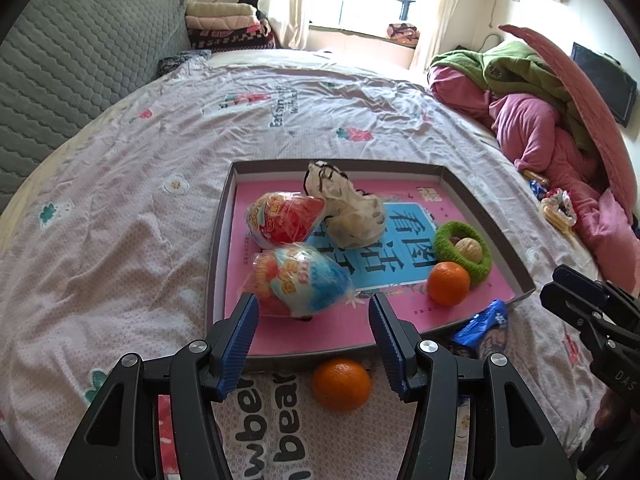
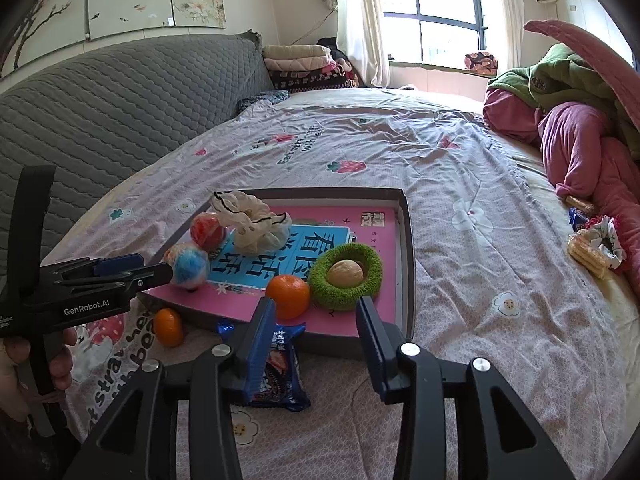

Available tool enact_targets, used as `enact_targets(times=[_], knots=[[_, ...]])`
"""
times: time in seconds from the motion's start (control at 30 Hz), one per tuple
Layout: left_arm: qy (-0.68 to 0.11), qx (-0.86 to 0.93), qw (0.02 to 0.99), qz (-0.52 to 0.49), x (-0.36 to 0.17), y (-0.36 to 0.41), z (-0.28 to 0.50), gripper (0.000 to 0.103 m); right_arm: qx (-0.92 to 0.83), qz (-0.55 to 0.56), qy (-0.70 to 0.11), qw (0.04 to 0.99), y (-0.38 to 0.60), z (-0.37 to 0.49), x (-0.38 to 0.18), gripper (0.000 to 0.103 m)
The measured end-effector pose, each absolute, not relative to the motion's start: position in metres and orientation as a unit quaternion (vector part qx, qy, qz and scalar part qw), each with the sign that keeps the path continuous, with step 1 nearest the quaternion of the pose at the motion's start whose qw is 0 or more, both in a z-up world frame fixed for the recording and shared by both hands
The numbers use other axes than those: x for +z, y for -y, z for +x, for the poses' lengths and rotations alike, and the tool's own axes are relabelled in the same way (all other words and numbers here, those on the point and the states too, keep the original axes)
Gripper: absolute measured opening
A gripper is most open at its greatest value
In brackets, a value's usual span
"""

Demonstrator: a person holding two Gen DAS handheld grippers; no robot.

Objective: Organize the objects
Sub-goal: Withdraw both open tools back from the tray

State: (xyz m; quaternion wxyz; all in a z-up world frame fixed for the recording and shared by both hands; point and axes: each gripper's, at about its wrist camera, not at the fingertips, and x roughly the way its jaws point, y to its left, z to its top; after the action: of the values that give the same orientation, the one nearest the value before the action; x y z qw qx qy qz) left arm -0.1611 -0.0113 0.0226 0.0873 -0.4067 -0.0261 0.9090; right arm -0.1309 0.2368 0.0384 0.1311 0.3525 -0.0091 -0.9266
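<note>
1. The loose orange (image 1: 341,385) lies on the bedsheet (image 1: 132,240), just outside the tray's (image 1: 218,248) near wall.
2. Both my grippers hover empty: left gripper (image 1: 314,312) spread wide, right gripper (image 2: 316,316) parted.
3. I'd straddle the orange squarely, squeeze gently, and lift clear over the wall.

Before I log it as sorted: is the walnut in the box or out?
In: the walnut sits inside the green ring, which lies in the box.

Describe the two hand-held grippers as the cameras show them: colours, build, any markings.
Both are black plastic frames with silver screws and blue ribbed pads. The left hand-held gripper shows white "GenRobot.AI" lettering on its side in the right wrist view; the right hand-held gripper shows "DAS" lettering in the left wrist view.
</note>
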Motion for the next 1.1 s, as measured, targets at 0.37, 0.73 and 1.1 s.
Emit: enact_targets(times=[0.37,0.73,1.1], knots=[[0.028,0.921,0.090,-0.377,0.058,0.012,-0.138,0.059,-0.936,0.327,0.007,0.132,-0.234,-0.113,0.063,0.051],[0.036,0.929,0.087,-0.357,0.085,0.015,-0.114,0.060,-0.943,0.303,0.003,0.136,-0.229,-0.092,0.087,0.056],[0.035,0.938,0.084,-0.334,0.110,0.017,-0.092,0.073,-0.949,0.282,-0.006,0.141,-0.222,-0.074,0.107,0.057]])
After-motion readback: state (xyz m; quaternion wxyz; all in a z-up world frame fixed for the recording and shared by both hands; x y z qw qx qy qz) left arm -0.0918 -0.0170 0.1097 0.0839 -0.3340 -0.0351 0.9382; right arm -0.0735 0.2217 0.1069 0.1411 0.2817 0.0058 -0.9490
